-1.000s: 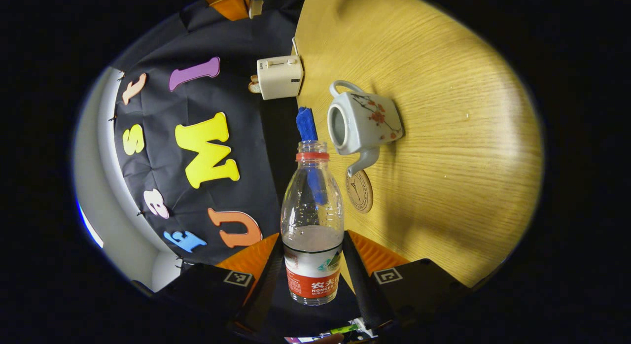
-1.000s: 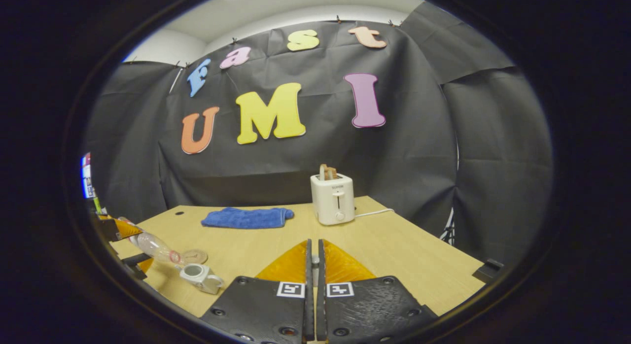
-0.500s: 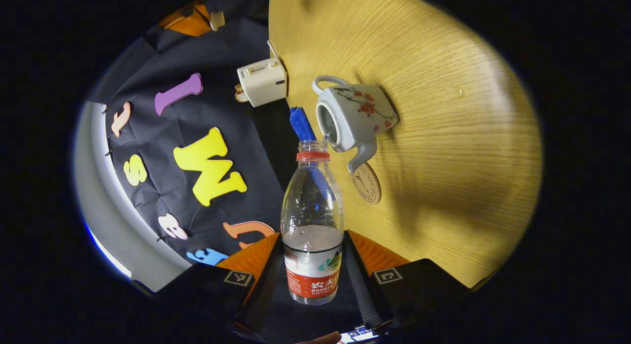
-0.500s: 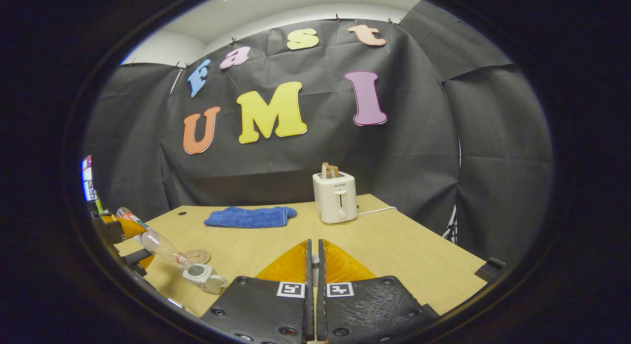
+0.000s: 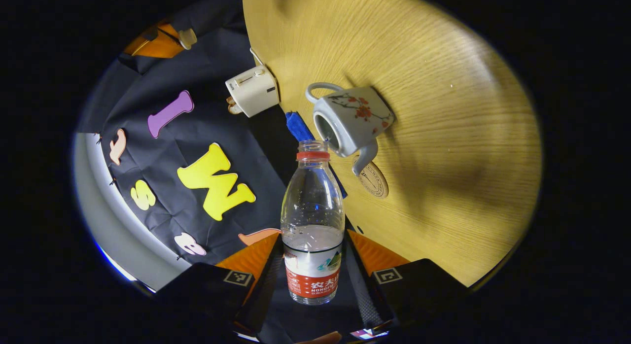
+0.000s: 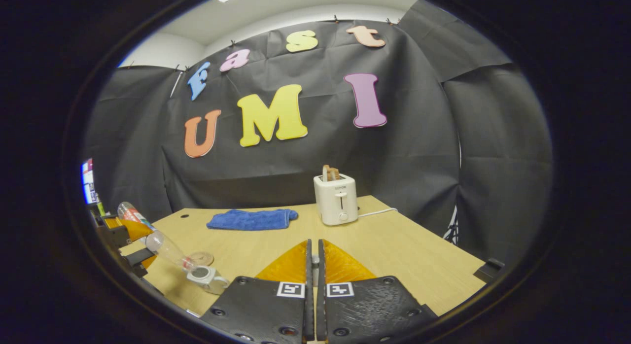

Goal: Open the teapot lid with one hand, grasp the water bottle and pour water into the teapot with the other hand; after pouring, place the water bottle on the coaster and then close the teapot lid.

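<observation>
My left gripper (image 5: pixel 312 235) is shut on a clear water bottle (image 5: pixel 312 221) with a red label, no cap and some water inside. The bottle's mouth sits close to the open top of the white flowered teapot (image 5: pixel 352 118). A round coaster (image 5: pixel 373 179) lies just past the spout. In the right gripper view the bottle (image 6: pixel 167 250) tilts mouth-down over the teapot (image 6: pixel 207 277), beside the coaster (image 6: pixel 202 258). My right gripper (image 6: pixel 313 243) is held up with its fingers together. In the left gripper view a pale lid (image 5: pixel 187 37) shows at that gripper's tip.
A white toaster (image 6: pixel 335 199) with its cord stands at the back of the wooden table (image 6: pixel 404 255). A folded blue cloth (image 6: pixel 252 219) lies to its left. The table's right edge runs near the black wall.
The left gripper has tipped the bottle further, and its mouth has come closer to the teapot's opening. The right gripper has hardly moved.
</observation>
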`<state>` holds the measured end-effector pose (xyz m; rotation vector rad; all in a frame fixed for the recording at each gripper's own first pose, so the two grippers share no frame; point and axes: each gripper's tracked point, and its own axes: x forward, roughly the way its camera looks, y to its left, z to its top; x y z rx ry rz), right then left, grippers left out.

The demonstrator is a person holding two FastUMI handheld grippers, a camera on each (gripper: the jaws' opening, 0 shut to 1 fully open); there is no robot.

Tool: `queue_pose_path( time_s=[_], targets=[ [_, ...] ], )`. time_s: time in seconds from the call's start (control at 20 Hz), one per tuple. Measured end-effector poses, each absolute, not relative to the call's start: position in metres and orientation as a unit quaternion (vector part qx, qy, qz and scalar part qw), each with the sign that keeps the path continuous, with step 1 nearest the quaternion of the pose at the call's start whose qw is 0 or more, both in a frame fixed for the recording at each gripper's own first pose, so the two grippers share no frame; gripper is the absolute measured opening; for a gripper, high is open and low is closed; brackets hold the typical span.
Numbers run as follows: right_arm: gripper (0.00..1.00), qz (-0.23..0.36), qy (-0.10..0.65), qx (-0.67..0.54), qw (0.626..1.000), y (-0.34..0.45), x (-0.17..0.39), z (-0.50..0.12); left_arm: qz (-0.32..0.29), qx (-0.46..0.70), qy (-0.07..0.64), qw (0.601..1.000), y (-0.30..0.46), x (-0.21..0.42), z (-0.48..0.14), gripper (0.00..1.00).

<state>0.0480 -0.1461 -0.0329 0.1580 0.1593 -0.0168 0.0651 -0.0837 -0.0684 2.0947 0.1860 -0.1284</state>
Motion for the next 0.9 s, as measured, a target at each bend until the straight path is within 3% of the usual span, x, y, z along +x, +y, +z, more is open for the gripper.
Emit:
queue_pose_path(
  time_s=[0.3, 0.35, 0.65, 0.75, 0.9],
  targets=[
    [0.01, -0.012, 0.075, 0.074, 0.994, -0.149, 0.046, -0.029, -0.049, 0.878, 0.079, 0.469, -0.087, 0.064, -0.062, 0.74],
    [0.01, -0.012, 0.075, 0.076, 0.994, -0.150, 0.046, -0.029, -0.052, 0.880, 0.078, 0.466, -0.089, 0.064, -0.062, 0.78],
    [0.01, -0.012, 0.076, 0.077, 0.994, -0.152, 0.046, -0.028, -0.053, 0.883, 0.081, 0.459, -0.087, 0.065, -0.060, 0.74],
    [0.01, -0.014, 0.075, 0.075, 0.994, -0.154, 0.045, -0.027, -0.056, 0.880, 0.076, 0.465, -0.088, 0.065, -0.059, 0.74],
    [0.01, -0.020, 0.073, 0.082, 0.994, -0.163, 0.046, -0.025, -0.066, 0.854, 0.088, 0.509, -0.079, 0.068, -0.064, 0.74]
  ],
)
